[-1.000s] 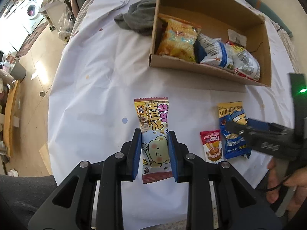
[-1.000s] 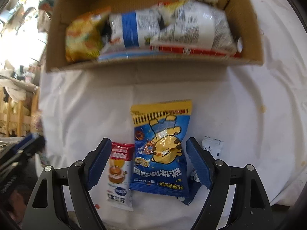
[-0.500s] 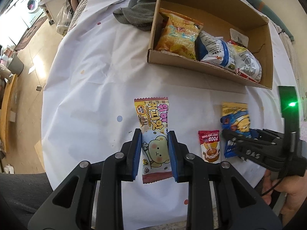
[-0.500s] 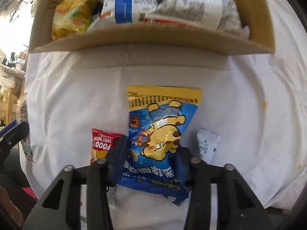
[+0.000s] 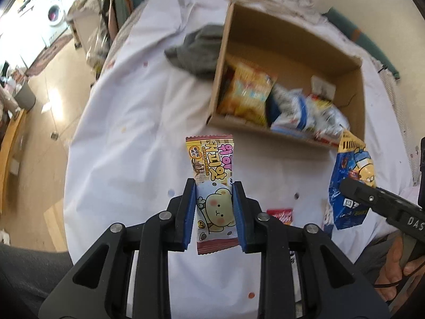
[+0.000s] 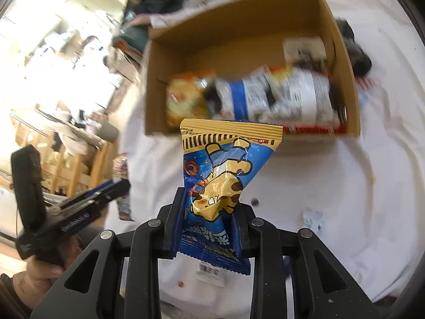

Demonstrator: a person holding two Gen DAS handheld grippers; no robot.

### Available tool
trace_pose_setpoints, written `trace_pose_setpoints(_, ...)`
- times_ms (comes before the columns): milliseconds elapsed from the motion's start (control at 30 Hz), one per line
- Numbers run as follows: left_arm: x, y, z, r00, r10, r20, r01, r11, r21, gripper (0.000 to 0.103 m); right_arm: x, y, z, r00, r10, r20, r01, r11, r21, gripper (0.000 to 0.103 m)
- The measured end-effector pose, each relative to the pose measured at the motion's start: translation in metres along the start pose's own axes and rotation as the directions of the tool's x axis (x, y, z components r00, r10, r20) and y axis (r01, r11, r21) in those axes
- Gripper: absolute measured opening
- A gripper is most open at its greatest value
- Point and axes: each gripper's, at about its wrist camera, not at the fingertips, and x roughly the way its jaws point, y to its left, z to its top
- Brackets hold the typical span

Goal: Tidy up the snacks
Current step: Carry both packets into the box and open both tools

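Observation:
My left gripper [image 5: 214, 186] is shut on a bear cookie packet [image 5: 212, 186] with pink and yellow Korean lettering, held above the white cloth. My right gripper [image 6: 209, 196] is shut on a blue and yellow snack bag [image 6: 223, 170], lifted off the table; the bag also shows in the left wrist view [image 5: 350, 180]. A cardboard box [image 5: 287, 47] ahead holds an orange bag [image 5: 247, 93] and white and blue bags [image 5: 305, 111]. The box [image 6: 239, 42] fills the upper right wrist view. A small red packet [image 5: 281, 214] lies on the cloth between the grippers.
A white cloth [image 5: 138, 122] covers the round table. A grey rag [image 5: 199, 50] lies left of the box. A small white packet [image 6: 313, 218] lies on the cloth to the right. The floor and a washing machine [image 5: 55, 16] are far left.
My right gripper closed on the blue bag and lifted it off the table. Both grippers rose and moved toward the box. The left stays shut on the bear packet.

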Motion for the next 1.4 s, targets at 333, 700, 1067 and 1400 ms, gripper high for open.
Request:
trace_pose_setpoints(333,-0.023,-0.024,0.060,0.992,-0.066,0.109,0.058,0.995,0.078,0.023,-0.030,-0.008,0.050,0.982,0.045,0.182,-0.048,0.999,0.010,0.031)
trace_pose_setpoints(700,0.016,-0.051,0.114,0.986,-0.121,0.116,0.103,0.983,0.149,0.023,-0.004,-0.028,0.101,0.979,-0.028,0.200,0.021,0.999,0.039,0.031)
trace_pose_setpoints(1067,0.049,-0.061,0.114,0.986,-0.152,0.071,0.140,0.977,0.159,0.023,0.028,-0.038,0.110,0.988,-0.070,0.141,0.063,0.996,0.055,0.031)
trace_pose_setpoints(1400,0.058,-0.058,0.115,0.987,-0.150,0.050,0.142,0.981,0.132,0.025,0.038,-0.051,0.111,0.992,-0.031,0.121,0.015,0.991,0.134,0.068)
